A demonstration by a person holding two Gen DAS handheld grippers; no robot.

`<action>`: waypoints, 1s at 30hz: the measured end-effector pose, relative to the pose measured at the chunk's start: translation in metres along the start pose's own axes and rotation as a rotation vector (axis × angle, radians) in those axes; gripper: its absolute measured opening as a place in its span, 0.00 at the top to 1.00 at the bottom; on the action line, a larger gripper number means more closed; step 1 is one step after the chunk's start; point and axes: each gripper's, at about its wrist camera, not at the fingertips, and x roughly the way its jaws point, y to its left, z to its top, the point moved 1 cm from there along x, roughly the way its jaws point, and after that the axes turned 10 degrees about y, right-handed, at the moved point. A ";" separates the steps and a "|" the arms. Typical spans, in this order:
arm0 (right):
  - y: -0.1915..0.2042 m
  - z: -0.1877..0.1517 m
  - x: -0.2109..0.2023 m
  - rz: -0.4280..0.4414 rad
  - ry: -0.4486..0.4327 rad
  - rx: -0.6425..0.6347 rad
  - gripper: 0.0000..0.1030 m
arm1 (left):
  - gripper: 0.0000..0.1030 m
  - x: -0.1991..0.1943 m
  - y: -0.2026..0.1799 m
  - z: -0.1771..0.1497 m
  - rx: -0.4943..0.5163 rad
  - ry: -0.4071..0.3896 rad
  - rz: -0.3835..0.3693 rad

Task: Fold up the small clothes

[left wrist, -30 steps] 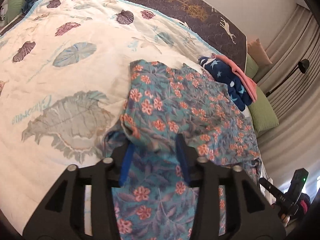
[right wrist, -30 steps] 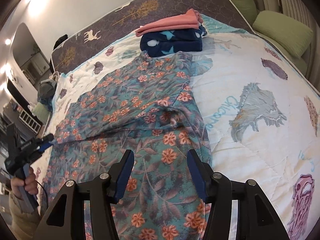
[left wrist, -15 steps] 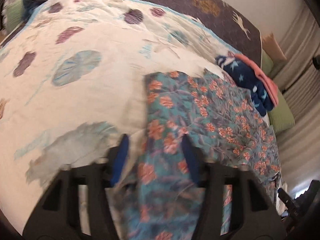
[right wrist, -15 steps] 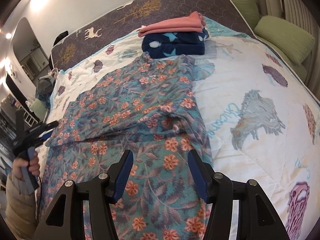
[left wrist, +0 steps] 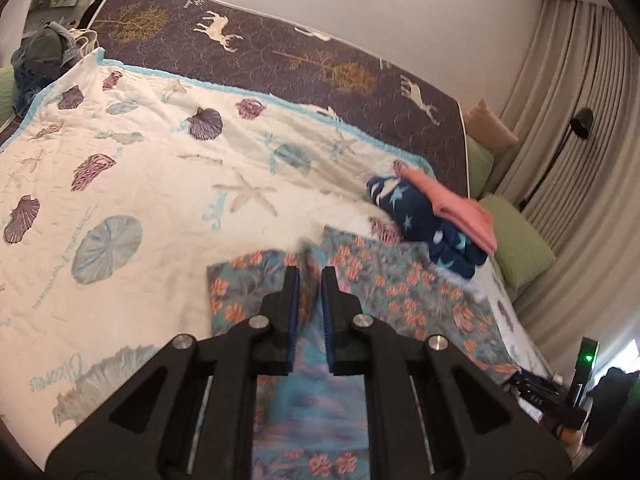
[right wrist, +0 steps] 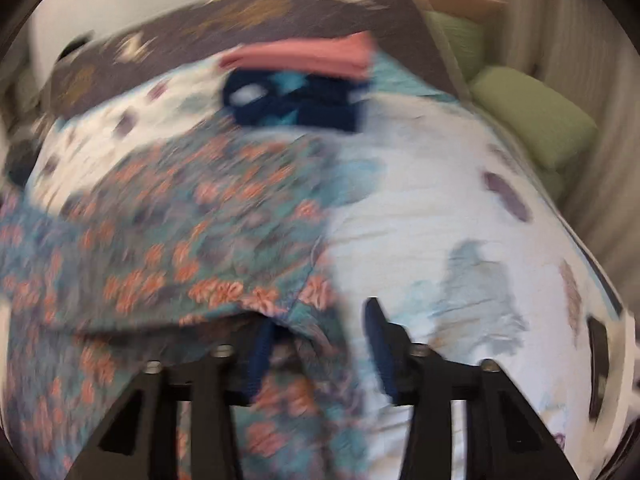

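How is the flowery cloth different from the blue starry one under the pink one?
The flowery cloth is teal with orange flowers; the starry cloth is dark blue with pale stars. The flowery cloth is spread out with one edge lifted; the starry cloth is folded into a thick bundle. The flowery cloth has nothing on top; the starry cloth carries a folded pink cloth. Both sit on the seashell blanket.

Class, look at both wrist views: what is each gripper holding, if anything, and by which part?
The left gripper is closing on the floral garment at a raised edge. The right gripper is closing around another edge; the blur hides any grip.
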 end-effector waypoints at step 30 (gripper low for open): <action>-0.053 -0.002 -0.033 0.193 -0.023 0.136 0.47 | 0.97 0.004 -0.003 0.019 0.041 0.060 -0.076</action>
